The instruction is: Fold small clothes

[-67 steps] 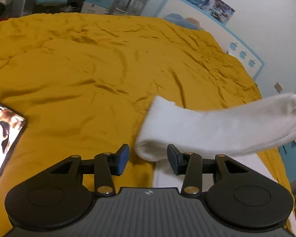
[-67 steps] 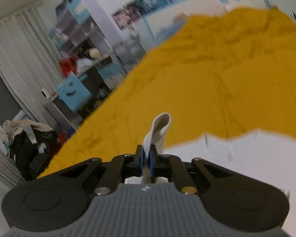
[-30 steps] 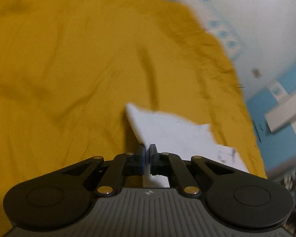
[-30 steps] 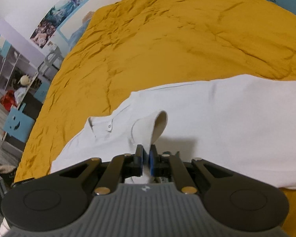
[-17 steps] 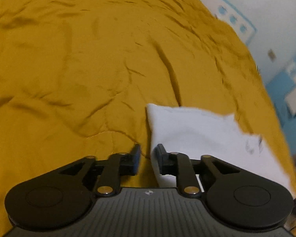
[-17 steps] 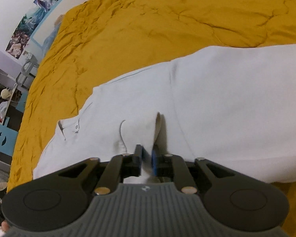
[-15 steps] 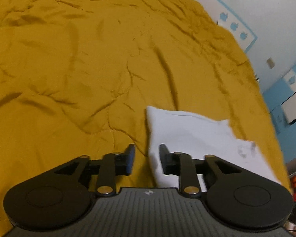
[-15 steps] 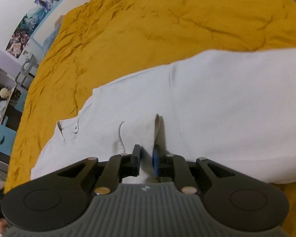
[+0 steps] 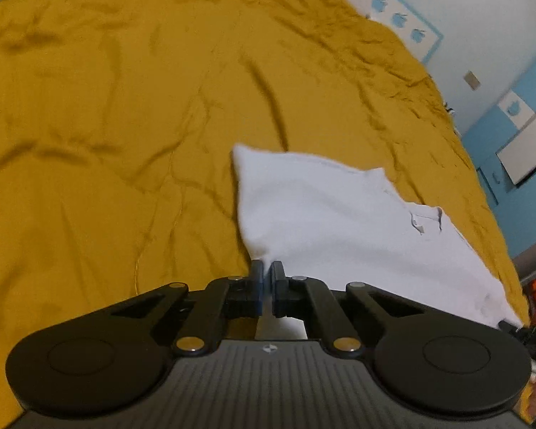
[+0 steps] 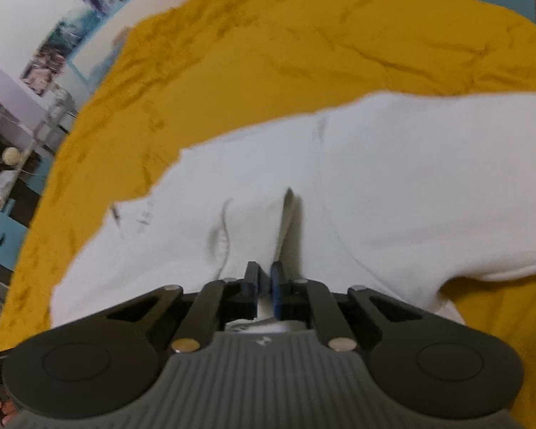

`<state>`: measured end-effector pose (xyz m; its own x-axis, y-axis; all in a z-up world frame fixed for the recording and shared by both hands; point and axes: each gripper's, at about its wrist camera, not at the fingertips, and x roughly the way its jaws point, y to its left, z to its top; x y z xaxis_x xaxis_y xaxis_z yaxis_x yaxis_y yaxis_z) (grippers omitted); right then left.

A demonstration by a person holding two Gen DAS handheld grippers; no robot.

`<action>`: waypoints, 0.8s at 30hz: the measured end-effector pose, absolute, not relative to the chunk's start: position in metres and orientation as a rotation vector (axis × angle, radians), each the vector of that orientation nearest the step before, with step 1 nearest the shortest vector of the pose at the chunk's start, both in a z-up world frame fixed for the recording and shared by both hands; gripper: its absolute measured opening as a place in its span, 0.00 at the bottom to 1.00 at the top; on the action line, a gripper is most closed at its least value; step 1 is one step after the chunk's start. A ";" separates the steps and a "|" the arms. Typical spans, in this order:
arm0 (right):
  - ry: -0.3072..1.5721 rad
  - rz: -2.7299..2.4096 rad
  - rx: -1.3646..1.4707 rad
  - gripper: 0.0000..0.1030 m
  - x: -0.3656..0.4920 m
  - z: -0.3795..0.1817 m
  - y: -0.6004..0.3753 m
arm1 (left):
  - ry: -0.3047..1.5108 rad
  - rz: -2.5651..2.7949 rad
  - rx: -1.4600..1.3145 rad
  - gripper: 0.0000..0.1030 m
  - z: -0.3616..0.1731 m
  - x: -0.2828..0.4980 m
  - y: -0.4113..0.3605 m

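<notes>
While I am steering from afar, the left gripper [image 9: 267,271] is sitting nearly closed, its blue pads pinching the near edge of the white shirt [image 9: 325,211], probably so that edge can be carried over for a fold. It is pointing forward and slightly down along the bed, low over the cloth. The right gripper [image 10: 264,273] is also nearly closed, biting a raised ridge of the same shirt [image 10: 393,178], which is bunching up just beyond its tips; I judge this hold is keeping the folded sleeve in place. It is tilting down over the garment's middle. Past both tools the shirt is lying flat on the mustard-yellow bedspread [image 9: 107,107], its collar buttons [image 9: 420,223] showing toward the right, and the wrinkled cover is stretching on to the pale wall [image 9: 482,0].
</notes>
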<state>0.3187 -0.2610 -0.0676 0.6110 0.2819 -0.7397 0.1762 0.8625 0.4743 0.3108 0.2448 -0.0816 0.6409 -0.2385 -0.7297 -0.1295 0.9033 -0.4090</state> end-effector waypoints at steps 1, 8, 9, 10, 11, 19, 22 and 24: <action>0.906 0.074 0.533 0.01 0.318 -0.063 -0.260 | 0.889 -0.059 -0.423 0.03 -0.081 0.310 0.242; 0.981 0.031 0.505 0.06 0.328 -0.084 -0.258 | 0.957 0.002 -0.352 0.04 -0.104 0.317 0.233; 0.968 0.025 0.517 0.09 0.325 -0.081 -0.259 | 0.953 0.008 -0.344 0.04 -0.100 0.315 0.233; 0.958 0.019 0.509 0.09 0.323 -0.079 -0.259 | 0.952 0.028 -0.320 0.03 -0.096 0.312 0.233; 0.956 0.010 0.481 0.09 0.320 -0.075 -0.258 | 0.953 0.059 -0.292 0.03 -0.092 0.308 0.234; 0.904 0.125 0.319 0.09 0.302 -0.047 -0.240 | 0.852 -0.069 -0.306 0.05 -0.054 0.266 0.222; 0.886 0.169 0.218 0.09 0.307 -0.045 -0.219 | 0.865 -0.101 -0.211 0.06 -0.055 0.264 0.197; 0.912 0.174 0.181 0.09 0.314 -0.053 -0.210 | 0.927 -0.051 -0.137 0.07 -0.068 0.267 0.185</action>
